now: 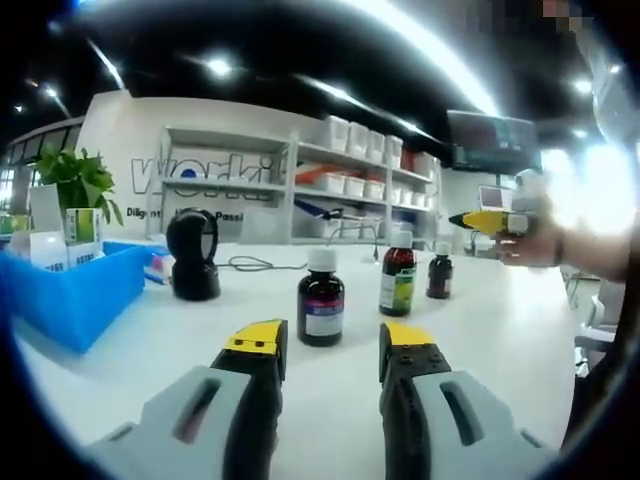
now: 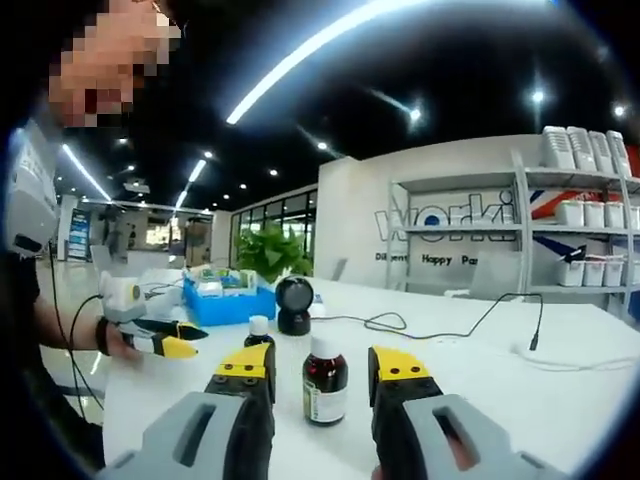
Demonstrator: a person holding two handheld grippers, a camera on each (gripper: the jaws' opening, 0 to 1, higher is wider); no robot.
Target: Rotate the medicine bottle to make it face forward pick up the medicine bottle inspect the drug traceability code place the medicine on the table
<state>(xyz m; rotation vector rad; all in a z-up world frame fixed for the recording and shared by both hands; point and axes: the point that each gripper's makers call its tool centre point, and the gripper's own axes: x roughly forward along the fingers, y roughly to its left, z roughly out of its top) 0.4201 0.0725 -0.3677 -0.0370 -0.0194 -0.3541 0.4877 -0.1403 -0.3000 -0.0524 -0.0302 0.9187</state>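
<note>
Evidently both grippers, left gripper (image 1: 332, 345) and right gripper (image 2: 320, 372), hang open and empty. Centre frame on the counter (image 1: 500, 330), the medicine bottle (image 2: 325, 380) looks like glass: rigid, slick, breakable; best gripped around its labelled body.

you are in a large indoor hall with a dark ceiling (image 2: 470, 60) crossed by long bright light strips (image 2: 330, 40) and dotted with small round spotlights. ahead of you stands a pale wall (image 1: 130, 130) with large lettering, partly hidden by a white shelving unit (image 1: 340, 180) stacked with white bins. a dark screen (image 1: 490, 140) hangs high beside the shelves. you work at a wide white table (image 1: 500, 320). a green leafy plant (image 2: 270, 255) stands at its far edge. beyond it, tall windows (image 2: 270, 215) run along the far side of the hall.
</note>
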